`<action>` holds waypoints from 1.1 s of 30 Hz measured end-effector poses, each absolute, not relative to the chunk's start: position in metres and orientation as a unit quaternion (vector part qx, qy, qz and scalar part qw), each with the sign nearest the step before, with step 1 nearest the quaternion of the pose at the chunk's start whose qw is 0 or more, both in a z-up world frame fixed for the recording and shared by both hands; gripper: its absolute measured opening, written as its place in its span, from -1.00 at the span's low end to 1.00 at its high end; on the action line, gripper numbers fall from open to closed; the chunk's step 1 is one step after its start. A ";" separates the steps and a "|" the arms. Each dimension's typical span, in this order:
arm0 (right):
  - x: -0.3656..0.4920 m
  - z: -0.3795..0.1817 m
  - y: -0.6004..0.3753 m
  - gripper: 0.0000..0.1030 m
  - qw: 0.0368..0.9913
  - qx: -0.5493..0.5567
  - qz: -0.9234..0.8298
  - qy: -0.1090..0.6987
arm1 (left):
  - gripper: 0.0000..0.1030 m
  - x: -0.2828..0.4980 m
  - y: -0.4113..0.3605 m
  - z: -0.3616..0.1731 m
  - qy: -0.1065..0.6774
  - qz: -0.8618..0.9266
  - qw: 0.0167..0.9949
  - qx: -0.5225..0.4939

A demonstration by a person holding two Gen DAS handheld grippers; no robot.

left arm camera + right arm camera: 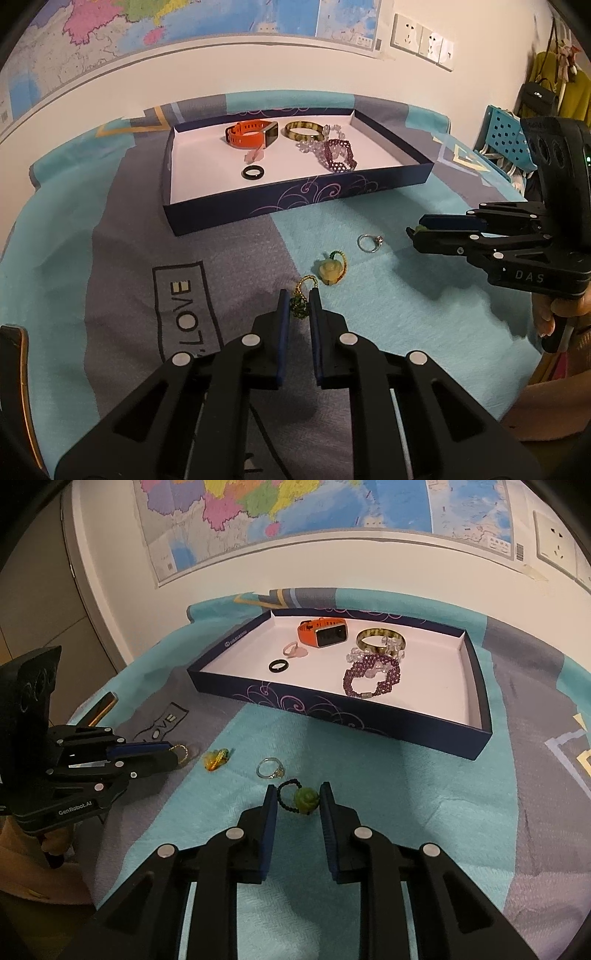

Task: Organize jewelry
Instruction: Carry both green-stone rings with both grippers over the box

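Now green pendant (307, 800) between right gripper (298, 800) fingers.

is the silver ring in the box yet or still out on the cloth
Out. The silver ring lies flat on the teal cloth, in front of the navy box, untouched by either gripper.

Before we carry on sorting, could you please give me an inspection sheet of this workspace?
Surface: teal-and-grey printed cloth.
Job's things: dark blue box holds orange smartwatch, bangle, clear bead bracelet, purple beaded bracelet, black ring, pink ring; silver ring, yellow charm lie on cloth.
Clutter: dark flat object at cloth edge.
Grippers: left gripper shut on gold-looped green charm; right gripper shut on black-corded green bead.
Cables: nothing seen.
Surroundings: wall map, sockets.
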State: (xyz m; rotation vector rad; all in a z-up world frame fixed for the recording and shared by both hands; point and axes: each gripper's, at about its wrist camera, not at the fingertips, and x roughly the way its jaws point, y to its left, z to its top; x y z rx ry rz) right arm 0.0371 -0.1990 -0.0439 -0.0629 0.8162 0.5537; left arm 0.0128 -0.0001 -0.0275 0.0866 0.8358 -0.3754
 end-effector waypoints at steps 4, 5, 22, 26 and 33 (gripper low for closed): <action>0.037 -0.042 -0.200 -0.59 0.881 -0.026 0.268 0.388 | -0.79 0.013 -0.001 -0.024 0.399 -0.180 0.898 0.042; 0.037 -0.042 -0.201 -0.59 0.882 -0.024 0.268 0.387 | -0.79 0.012 -0.001 -0.023 0.398 -0.181 0.899 0.042; 0.041 -0.032 -0.205 -0.59 0.888 -0.015 0.270 0.372 | -0.79 0.014 -0.005 -0.009 0.378 -0.181 0.907 0.041; 0.044 -0.029 -0.205 -0.59 0.889 -0.017 0.270 0.369 | -0.79 0.017 -0.005 -0.006 0.374 -0.181 0.909 0.039; 0.050 -0.024 -0.206 -0.59 0.893 -0.017 0.269 0.361 | -0.79 0.023 -0.002 0.000 0.363 -0.179 0.914 0.031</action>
